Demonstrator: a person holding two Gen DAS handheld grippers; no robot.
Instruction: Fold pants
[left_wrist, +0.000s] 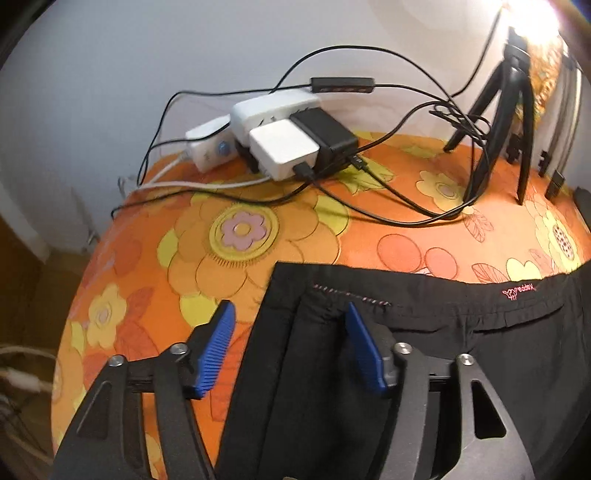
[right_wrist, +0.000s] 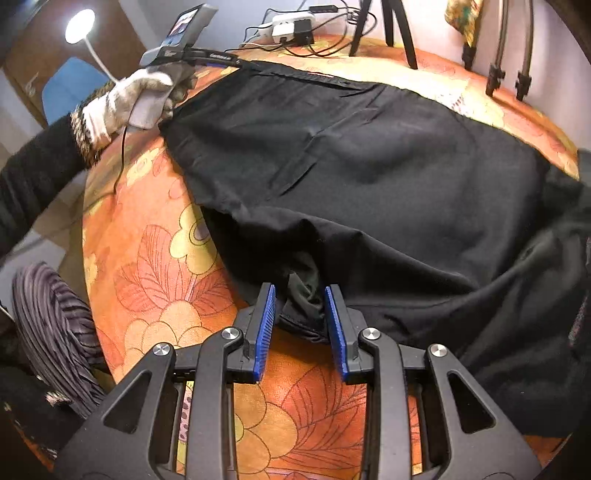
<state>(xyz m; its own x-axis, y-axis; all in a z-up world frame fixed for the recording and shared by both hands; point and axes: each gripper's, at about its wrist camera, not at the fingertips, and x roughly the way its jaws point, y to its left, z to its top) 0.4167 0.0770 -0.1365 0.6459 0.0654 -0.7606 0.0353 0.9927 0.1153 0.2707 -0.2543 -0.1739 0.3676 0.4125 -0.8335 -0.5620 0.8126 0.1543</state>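
Note:
Black pants (right_wrist: 369, 155) lie spread on a table under an orange flowered cloth (left_wrist: 240, 229). Their waistband (left_wrist: 443, 295), with a small pink logo, runs across the left wrist view. My left gripper (left_wrist: 289, 308) is open and straddles the waistband's left corner, one blue pad (left_wrist: 221, 332) over the cloth and the other over the pants. In the right wrist view my right gripper (right_wrist: 299, 290) sits at the pants' near edge, shut on a bunched fold of black fabric (right_wrist: 306, 302). A gloved hand (right_wrist: 140, 96) holds the left gripper at the far corner.
A white power strip with adapters (left_wrist: 280, 140) and loose black cables (left_wrist: 388, 206) lie at the table's back edge. A black tripod (left_wrist: 506, 129) stands at the back right. A lamp (right_wrist: 79, 26) shines beyond the left edge. Striped grey fabric (right_wrist: 55, 332) hangs beside the table's near left.

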